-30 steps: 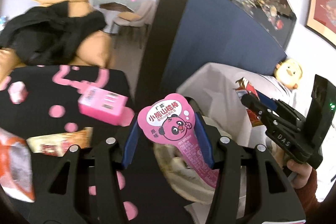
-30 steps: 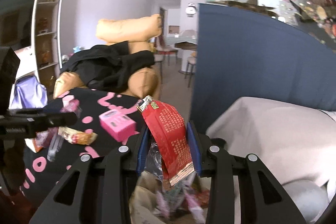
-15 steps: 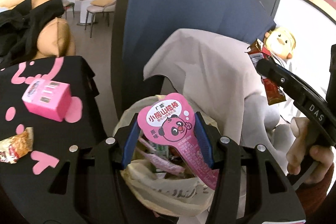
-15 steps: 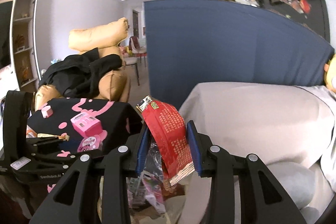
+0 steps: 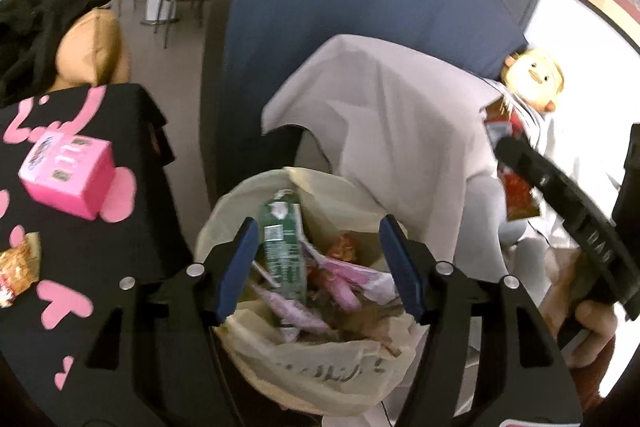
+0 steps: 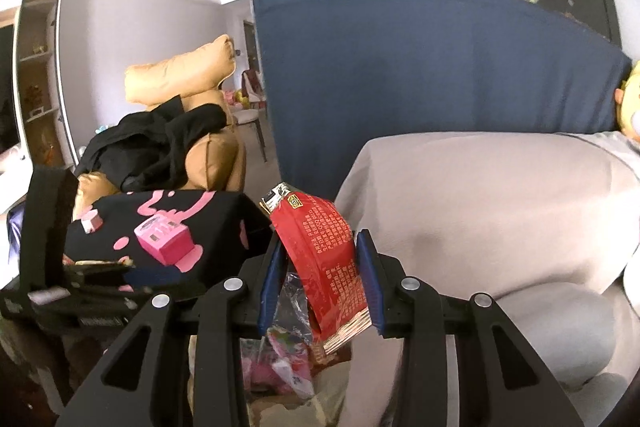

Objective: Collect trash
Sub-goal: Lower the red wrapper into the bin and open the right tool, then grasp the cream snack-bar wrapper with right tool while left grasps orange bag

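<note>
Our left tongs hang apart and empty over the trash bag, where a green wrapper and pink wrappers lie; a pink box sits on the black counter beside it. From the right wrist, our right tongs are clamped on a red wrapper above the bag's contents

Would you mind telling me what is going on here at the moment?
A person is clearing snack trash into a lined trash bin beside a black-and-pink table. The left gripper hangs open over the bin, empty. The right gripper is shut on a red snack wrapper above the bin. A pink box and another wrapper remain on the table.
</note>
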### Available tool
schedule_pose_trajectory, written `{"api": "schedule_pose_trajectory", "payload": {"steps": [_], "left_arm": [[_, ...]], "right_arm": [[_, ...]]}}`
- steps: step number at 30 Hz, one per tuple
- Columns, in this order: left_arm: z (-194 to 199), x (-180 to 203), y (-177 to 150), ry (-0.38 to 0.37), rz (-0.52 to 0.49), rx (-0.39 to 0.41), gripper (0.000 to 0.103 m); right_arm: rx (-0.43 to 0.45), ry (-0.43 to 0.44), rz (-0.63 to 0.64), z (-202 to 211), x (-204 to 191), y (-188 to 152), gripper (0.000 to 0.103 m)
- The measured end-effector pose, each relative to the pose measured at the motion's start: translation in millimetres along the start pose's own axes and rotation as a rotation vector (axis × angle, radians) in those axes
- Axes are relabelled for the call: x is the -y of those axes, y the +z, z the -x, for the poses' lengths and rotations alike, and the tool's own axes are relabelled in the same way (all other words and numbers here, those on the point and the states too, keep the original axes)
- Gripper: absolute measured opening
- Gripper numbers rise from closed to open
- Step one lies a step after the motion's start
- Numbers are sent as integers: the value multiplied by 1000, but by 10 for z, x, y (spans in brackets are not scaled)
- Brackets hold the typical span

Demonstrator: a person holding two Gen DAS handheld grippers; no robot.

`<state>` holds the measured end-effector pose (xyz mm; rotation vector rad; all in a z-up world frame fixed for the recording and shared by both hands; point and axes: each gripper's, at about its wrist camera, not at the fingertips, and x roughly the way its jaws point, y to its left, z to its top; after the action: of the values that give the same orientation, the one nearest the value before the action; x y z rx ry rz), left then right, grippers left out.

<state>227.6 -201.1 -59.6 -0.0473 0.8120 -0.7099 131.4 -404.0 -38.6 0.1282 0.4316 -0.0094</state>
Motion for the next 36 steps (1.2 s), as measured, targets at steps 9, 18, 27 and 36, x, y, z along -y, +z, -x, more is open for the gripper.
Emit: {"api": "schedule_pose_trajectory", "payload": {"steps": [9,18,27,36], "left_arm": [[540,-374,-120,120,2,51,60],[888,-919,-394,191,95,68,60],[1192,-1530,-665,259,231,90,60],[1778,-2017,-875,395,323,204,62]], "right_arm": [[-93,80,-9,-485,-252,-243,35],[-336,70,-64,-1166,-363,-889,35],[-355,24,-32,-1184,-518,-969,57],[-284,40,61,-881,-840,-672,59]]}}
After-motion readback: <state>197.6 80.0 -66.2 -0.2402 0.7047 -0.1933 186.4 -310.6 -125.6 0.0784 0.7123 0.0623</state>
